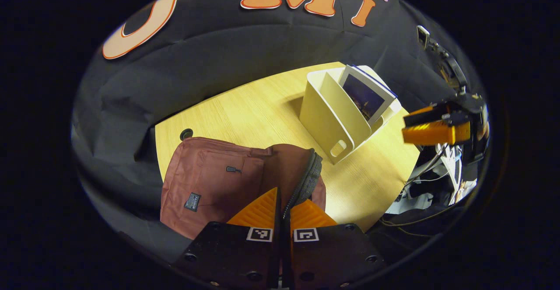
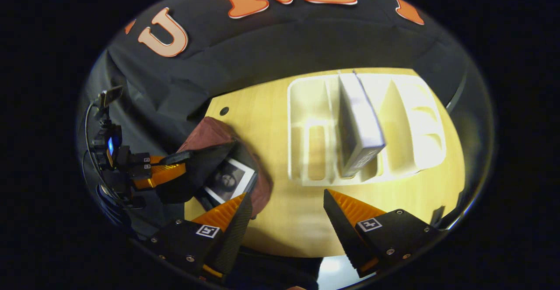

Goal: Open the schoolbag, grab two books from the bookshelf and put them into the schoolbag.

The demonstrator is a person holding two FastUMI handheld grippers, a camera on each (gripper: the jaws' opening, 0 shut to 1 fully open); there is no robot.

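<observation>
- On the yellow wooden table (image 1: 262, 110), left gripper view: the maroon schoolbag (image 1: 210, 180) lies at about 7 o'clock, reaching the near table edge; its zippered rim (image 1: 308, 178) is lifted at the right side of the bag.
- Left gripper (image 1: 282, 211), at 6 o'clock of its own view: the orange fingers are clenched with almost no gap, and the zippered rim runs down between their tips, so the claw grasps the bag's edge.
- Cream bookshelf (image 1: 332, 115), at 1 o'clock of the left gripper view: an upright divider rack standing well apart from the bag; one book (image 1: 365, 95) with a dark cover picture leans in a rear compartment.
- Right gripper (image 1: 431, 130), seen at 3 o'clock of the left gripper view: it hangs beyond the table's right edge, near the rack.
- Right gripper view: its own fingers (image 2: 345, 207) stand released, wide apart at 6 o'clock, with bare tabletop (image 2: 284, 220) between them and nothing held.
- Bookshelf in the same view (image 2: 306, 150), at 12 to 1 o'clock: the remaining book (image 2: 358, 124) stands in a middle compartment, spine toward the camera.
- Schoolbag in the same view (image 2: 210, 137), at 9 o'clock: its mouth is held open by the other gripper (image 2: 168, 167), and a second book (image 2: 229, 180) with a white-bordered cover lies inside the opening.
</observation>
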